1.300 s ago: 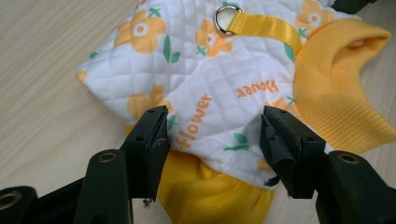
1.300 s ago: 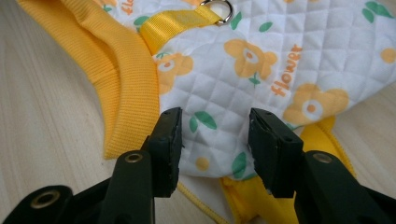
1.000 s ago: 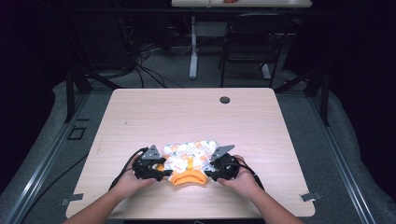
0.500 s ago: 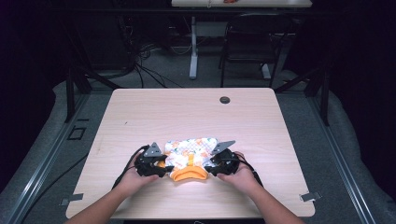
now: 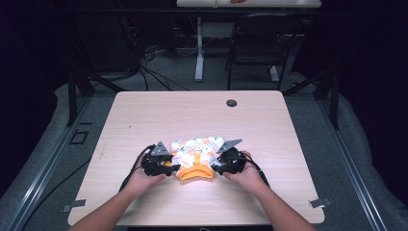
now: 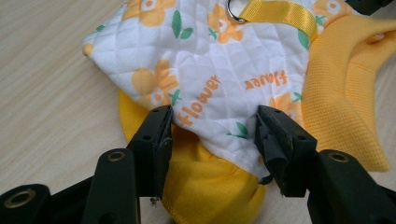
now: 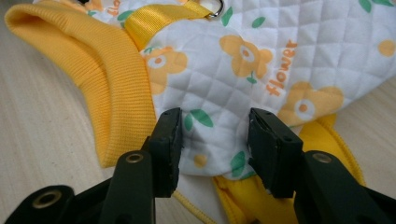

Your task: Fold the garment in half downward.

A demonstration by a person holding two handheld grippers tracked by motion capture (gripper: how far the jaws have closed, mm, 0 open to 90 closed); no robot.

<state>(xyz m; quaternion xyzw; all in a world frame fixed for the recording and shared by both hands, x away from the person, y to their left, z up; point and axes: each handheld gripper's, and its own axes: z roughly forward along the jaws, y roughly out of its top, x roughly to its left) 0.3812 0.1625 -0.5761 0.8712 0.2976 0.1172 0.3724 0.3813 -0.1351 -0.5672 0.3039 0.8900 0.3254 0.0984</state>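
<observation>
High view looks down on a small quilted garment, white with orange flowers and an orange ribbed collar, lying crumpled near the person's edge of the table; the left gripper sits at one end of it and the right gripper at the other; in the left gripper view the jaws have just been closing, with a fold of the quilted cloth and its yellow cuff between them, yet the pads do not seem to pinch it; in the right gripper view the jaws likewise straddle a fold of cloth without clamping it; so I judge the work early: both ends are lined up for a grasp, and gripping, spreading or folding are all still to come; the pale wood top carries a dark round grommet at its far side; beyond stand a chair, cables on a grey floor and a dark room
</observation>
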